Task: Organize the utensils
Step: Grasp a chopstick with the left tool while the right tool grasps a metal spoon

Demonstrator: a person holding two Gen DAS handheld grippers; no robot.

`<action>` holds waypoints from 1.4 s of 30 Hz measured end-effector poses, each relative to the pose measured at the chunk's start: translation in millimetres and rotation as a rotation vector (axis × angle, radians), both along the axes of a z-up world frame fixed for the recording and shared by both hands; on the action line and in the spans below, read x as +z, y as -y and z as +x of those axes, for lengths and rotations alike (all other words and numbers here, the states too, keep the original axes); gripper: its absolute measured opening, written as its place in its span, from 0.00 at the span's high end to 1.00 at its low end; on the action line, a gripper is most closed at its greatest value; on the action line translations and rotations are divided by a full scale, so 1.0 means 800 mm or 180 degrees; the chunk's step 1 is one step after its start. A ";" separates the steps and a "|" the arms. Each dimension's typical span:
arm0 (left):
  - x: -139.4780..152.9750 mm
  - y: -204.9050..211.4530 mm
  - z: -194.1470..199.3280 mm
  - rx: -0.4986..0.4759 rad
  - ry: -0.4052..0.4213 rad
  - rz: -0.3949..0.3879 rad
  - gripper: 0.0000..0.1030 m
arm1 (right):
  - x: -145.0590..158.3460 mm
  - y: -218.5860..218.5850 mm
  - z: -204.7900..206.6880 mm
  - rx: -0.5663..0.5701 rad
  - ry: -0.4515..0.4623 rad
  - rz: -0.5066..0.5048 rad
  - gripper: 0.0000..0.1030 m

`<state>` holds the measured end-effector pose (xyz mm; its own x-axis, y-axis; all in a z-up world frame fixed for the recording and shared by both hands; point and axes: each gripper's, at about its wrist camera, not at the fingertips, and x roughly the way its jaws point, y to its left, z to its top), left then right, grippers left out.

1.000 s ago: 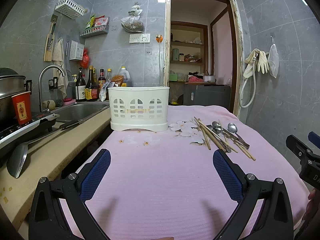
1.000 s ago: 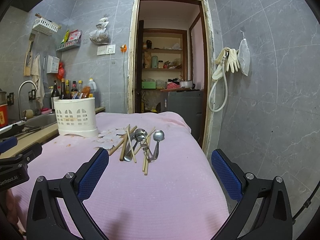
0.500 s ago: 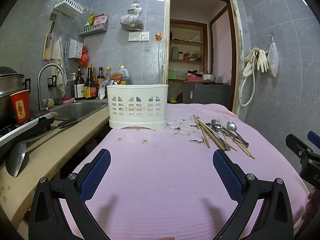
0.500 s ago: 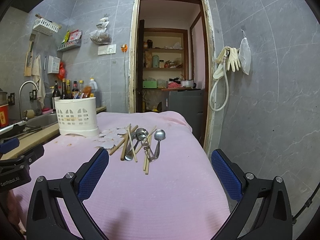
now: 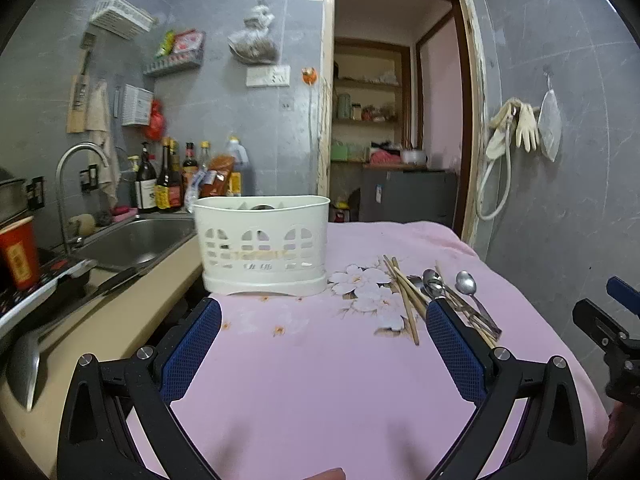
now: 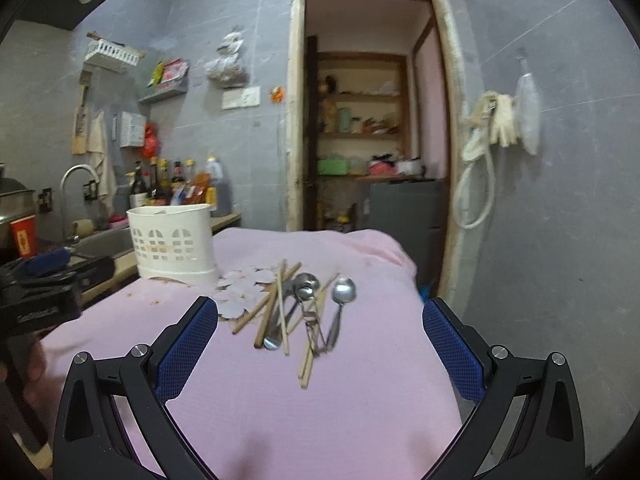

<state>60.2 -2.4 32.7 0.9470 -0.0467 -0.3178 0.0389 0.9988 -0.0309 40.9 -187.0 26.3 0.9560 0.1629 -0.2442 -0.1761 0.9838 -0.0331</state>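
We have moved both grippers closer over the pink tablecloth [image 6: 360,408]: the left gripper [image 5: 322,346] and right gripper [image 6: 320,344] remain spread, empty. Ahead, chopsticks [image 6: 280,308] and spoons [image 6: 342,300] lie piled mid-cloth, right of the white utensil basket [image 5: 262,246] at its far-left edge; sorting hasn't begun.

Pink cloth-covered table [image 5: 320,380] with a utensil holder and loose cutlery on it

The table wears a pink cloth printed with white blossoms [image 5: 366,286] near its middle. In the left wrist view, a white slotted plastic utensil holder [image 5: 262,246] stands upright at about 11 o'clock, near the table's left edge beside the counter. At about 1 o'clock, a loose heap of wooden chopsticks [image 6: 280,308] and metal spoons [image 6: 344,292] lies flat, criss-crossed and touching one another, partly over the blossoms, apart from the holder
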 end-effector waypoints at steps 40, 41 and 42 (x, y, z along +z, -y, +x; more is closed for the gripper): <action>-0.085 0.097 0.338 -0.1358 -0.2331 0.0324 0.85 | -0.047 0.030 0.280 0.0389 -0.1734 -0.0584 0.58; -0.084 0.100 0.345 -0.1345 -0.2341 0.0303 0.85 | -0.049 0.030 0.283 0.0384 -0.1765 -0.0572 0.58; -0.083 0.100 0.352 -0.1328 -0.2356 0.0272 0.85 | -0.051 0.029 0.287 0.0380 -0.1796 -0.0552 0.59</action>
